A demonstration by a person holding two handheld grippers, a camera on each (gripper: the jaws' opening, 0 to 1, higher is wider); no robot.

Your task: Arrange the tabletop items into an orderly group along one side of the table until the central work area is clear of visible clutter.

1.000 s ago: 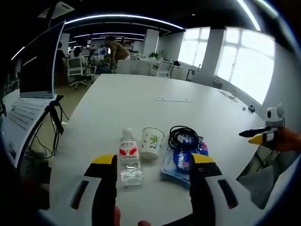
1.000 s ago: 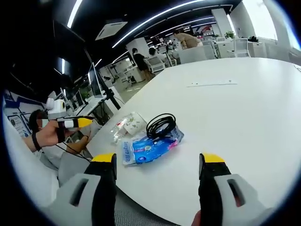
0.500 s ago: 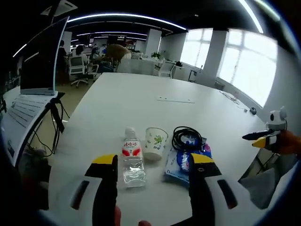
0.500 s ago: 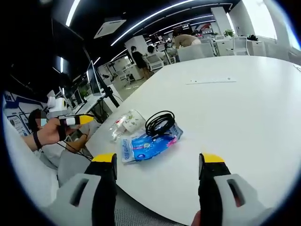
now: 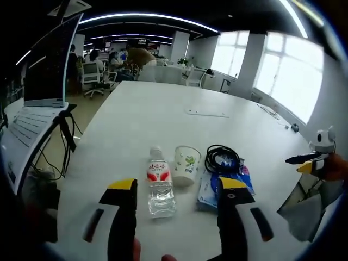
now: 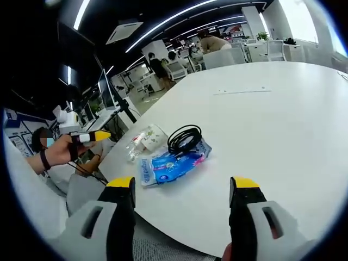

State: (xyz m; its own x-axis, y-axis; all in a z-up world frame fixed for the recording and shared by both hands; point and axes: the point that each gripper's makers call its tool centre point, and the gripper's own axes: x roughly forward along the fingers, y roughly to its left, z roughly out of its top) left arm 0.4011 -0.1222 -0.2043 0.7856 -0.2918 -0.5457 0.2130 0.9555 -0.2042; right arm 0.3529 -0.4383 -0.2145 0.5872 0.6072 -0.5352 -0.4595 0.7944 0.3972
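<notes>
A small cluster of items sits near one edge of a broad white table, low and centre in the left gripper view: a clear water bottle lying with its cap toward the far side, a paper cup upright just beside it, then a coiled black cable resting on top of a blue packet. The left gripper hovers at the bottom of that frame, jaws spread wide and holding nothing, the bottle showing between them. In the right gripper view the same group lies left of centre, close to the table's rounded near edge, with the packet nearest the rim, the cable on it, and the bottle and cup beyond. The right gripper is likewise released and empty, above bare tabletop. The whole right and upper expanse of the table lies open. An office with desks and chairs fills the background.
</notes>
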